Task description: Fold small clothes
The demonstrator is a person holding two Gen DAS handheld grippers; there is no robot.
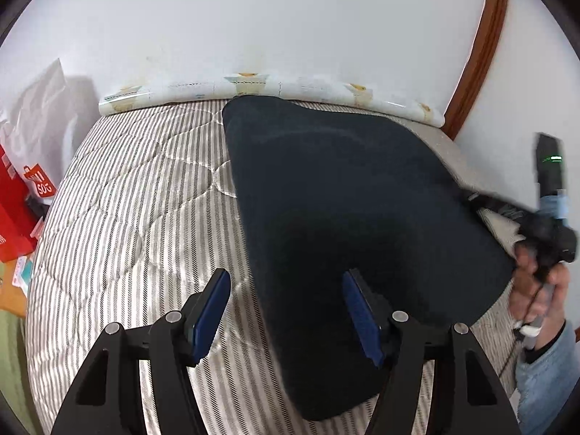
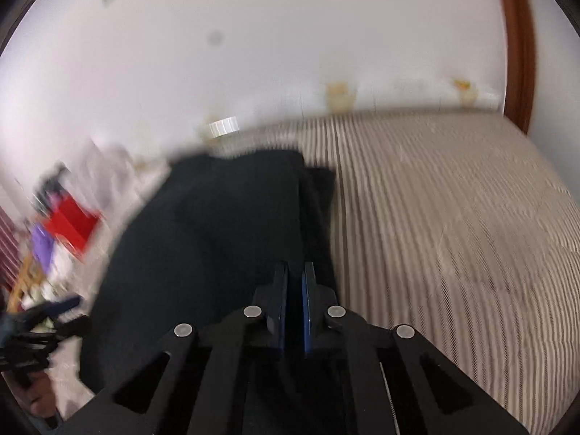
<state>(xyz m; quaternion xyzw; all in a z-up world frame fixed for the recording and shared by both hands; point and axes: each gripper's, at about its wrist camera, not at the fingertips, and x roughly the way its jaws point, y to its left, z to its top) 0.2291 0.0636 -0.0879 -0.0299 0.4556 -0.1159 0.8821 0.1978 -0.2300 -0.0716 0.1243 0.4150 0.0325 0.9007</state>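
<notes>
Dark navy garment (image 1: 348,210) spread on striped quilted mattress (image 1: 137,195), smooth, one edge lifted. Red box (image 1: 14,210) beside bed, lettering unreadable. Left gripper (image 1: 286,311) hovers low over near hem, fingers wide apart. Right gripper (image 2: 295,311) pinched on garment edge; right view blurred.

Left gripper (image 1: 286,311): matte black linkage arms with triangular cut-outs, four round silver pivot pins, blue flat pads (image 1: 212,317) on both fingers. Right gripper (image 2: 294,308): same black frame, silver pins, blue pads. From the left wrist view its black handle carries a green light and pale blue tape. Right hand (image 1: 543,290): bare skin, denim-blue sleeve (image 1: 543,380), thin black cable alongside
</notes>
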